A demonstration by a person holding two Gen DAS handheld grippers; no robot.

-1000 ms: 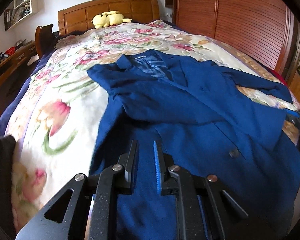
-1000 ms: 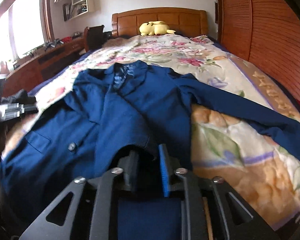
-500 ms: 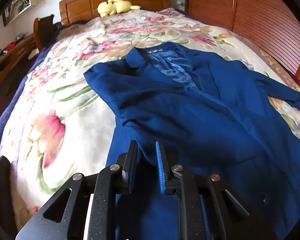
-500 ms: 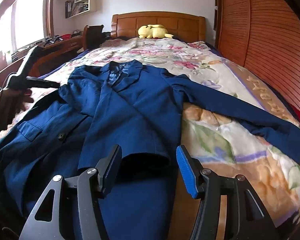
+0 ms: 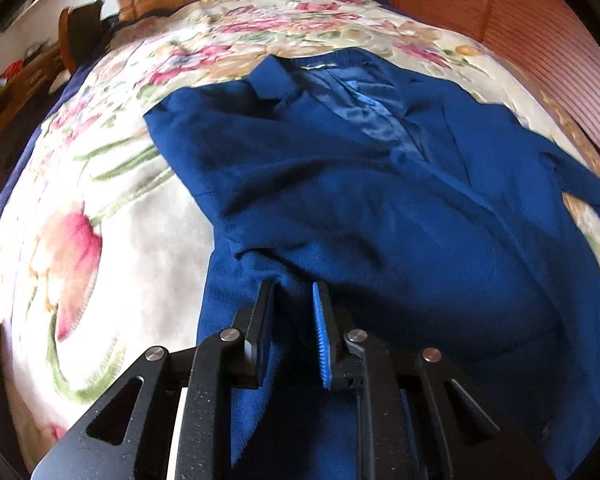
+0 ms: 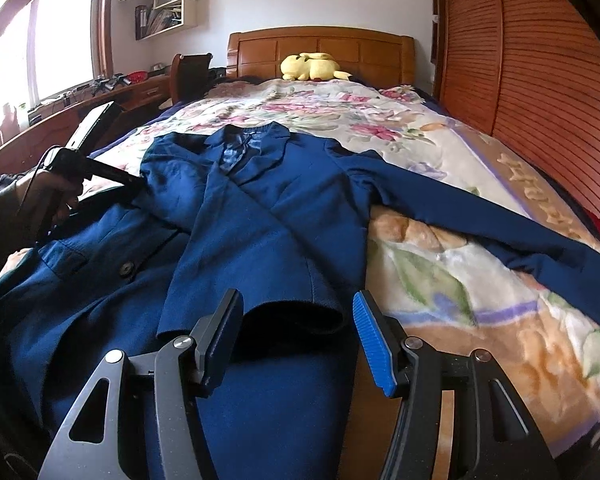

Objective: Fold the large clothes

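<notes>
A dark blue jacket (image 6: 268, 216) lies front up on the floral bedspread (image 6: 440, 280), collar toward the headboard. Its one sleeve is folded across the chest with the cuff (image 6: 256, 312) just ahead of my right gripper (image 6: 298, 332), which is open and empty. The other sleeve (image 6: 500, 224) stretches out to the right. In the left wrist view the jacket (image 5: 380, 208) fills the middle, and my left gripper (image 5: 294, 320) is shut on a fold of its blue fabric at the left side. The left gripper also shows in the right wrist view (image 6: 100, 172), at the jacket's left shoulder.
A yellow plush toy (image 6: 312, 66) lies by the wooden headboard (image 6: 320, 46). A slatted wooden wardrobe (image 6: 532, 60) runs along the right of the bed. A desk (image 6: 60, 120) and chair (image 6: 190, 76) stand on the left under a window.
My right gripper has opened and let go of the folded sleeve's cuff, then backed off slightly. My left gripper has moved up along the jacket's left side, still shut on fabric.
</notes>
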